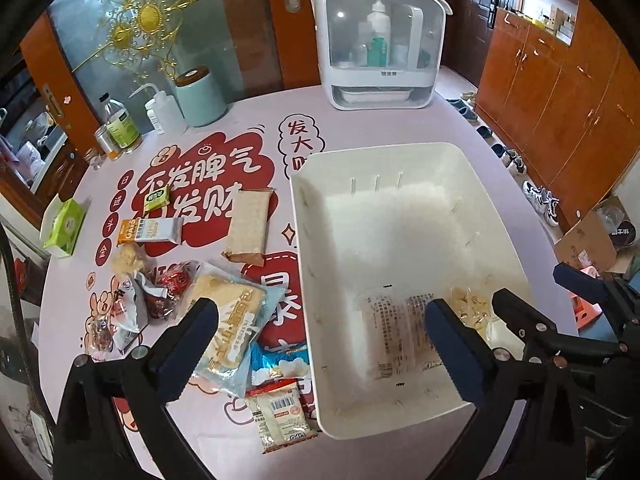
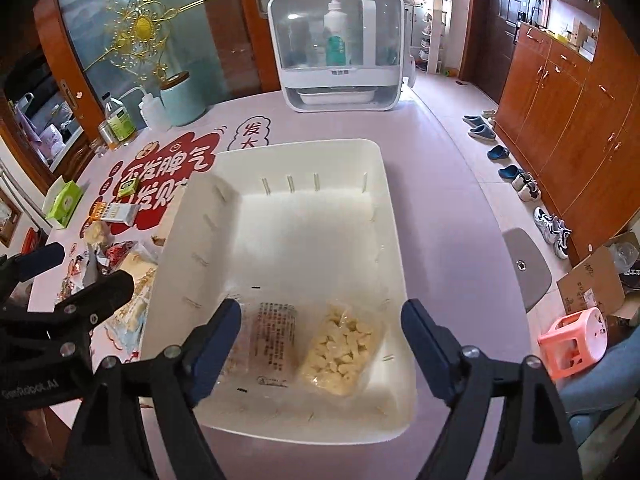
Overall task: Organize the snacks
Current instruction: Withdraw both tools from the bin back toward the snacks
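Observation:
A white bin (image 1: 308,264) (image 2: 396,216) stands on the pink table. It holds a clear printed packet (image 2: 276,340) (image 1: 394,332) and a bag of pale yellow pieces (image 2: 340,352) (image 1: 472,312) at its near end. Several snack packs lie left of the bin: a large light-blue bread pack (image 1: 230,320), a blue-silver bag (image 1: 280,364), a barcode sachet (image 1: 280,412), a brown-ended bar (image 1: 248,224), an orange-white box (image 1: 150,231). My left gripper (image 1: 320,344) is open and empty over the bin's left rim. My right gripper (image 2: 324,348) is open and empty above the two packets.
A white appliance with bottles inside (image 1: 380,44) stands at the table's far edge. A mint canister (image 1: 200,96), squeeze bottle (image 1: 162,108), jars (image 1: 120,128) and a green tissue box (image 1: 66,226) line the left. Shoes (image 2: 552,228), a pink stool (image 2: 572,340) and a cardboard box (image 2: 596,284) are on the floor at right.

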The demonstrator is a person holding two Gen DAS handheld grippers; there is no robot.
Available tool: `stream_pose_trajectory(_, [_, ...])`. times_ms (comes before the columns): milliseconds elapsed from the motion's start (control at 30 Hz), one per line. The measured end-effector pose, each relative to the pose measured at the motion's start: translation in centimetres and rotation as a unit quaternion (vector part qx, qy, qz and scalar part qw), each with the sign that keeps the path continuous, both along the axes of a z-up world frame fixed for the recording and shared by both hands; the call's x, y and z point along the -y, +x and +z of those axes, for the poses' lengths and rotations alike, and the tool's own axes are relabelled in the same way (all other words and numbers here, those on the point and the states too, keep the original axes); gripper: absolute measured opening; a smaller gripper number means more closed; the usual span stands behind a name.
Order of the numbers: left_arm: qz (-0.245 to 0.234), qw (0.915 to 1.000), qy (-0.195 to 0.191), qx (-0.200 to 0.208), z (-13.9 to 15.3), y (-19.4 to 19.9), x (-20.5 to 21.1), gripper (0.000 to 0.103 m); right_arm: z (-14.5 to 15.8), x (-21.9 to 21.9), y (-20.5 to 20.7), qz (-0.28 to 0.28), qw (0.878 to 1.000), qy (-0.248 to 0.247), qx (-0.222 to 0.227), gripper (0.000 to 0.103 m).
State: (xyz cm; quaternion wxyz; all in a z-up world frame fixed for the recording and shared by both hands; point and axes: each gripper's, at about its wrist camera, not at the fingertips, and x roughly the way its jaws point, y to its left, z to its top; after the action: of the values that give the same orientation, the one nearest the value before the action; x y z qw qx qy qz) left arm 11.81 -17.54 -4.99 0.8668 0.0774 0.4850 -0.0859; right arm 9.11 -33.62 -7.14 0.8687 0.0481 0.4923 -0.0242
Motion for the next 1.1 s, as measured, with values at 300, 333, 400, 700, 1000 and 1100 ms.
stream_pose_trajectory(300, [0.010, 0.9999, -0.010, 0.009, 1.0, -2.1, -2.0, 0.102, 0.8, -1.9, -1.1, 0.017, 1.000, 0.000, 0.004, 0.083])
stream_pose_trajectory(333, [0.012, 0.9998, -0.011, 0.010, 1.1, -2.4, -2.3, 0.102, 0.9, -2.2, -1.3, 0.020, 1.000, -0.001, 0.005, 0.083])
stream_pose_trajectory(400, [0.014, 0.9998, -0.012, 0.012, 1.3, -2.9, -2.7, 0.102, 1.0, -2.5, -1.6, 0.024, 1.000, -0.001, 0.006, 0.083])
stream_pose_trajectory(700, [0.030, 0.9992, -0.009, 0.025, 1.7, -5.0, -5.7, 0.102, 2.0, -4.6, -3.1, 0.044, 0.999, 0.011, 0.019, 0.083])
stream_pose_trajectory(1000, [0.058, 0.9978, -0.002, 0.030, 1.8, -6.2, -12.1, 0.102, 3.0, -9.1, -3.3, 0.069, 0.997, 0.006, 0.031, 0.083])
stream_pose_trajectory(1100, [0.073, 0.9969, -0.002, 0.030, 1.8, -6.2, -15.4, 0.102, 3.4, -11.7, -3.2, 0.079, 0.996, 0.007, 0.036, 0.083])
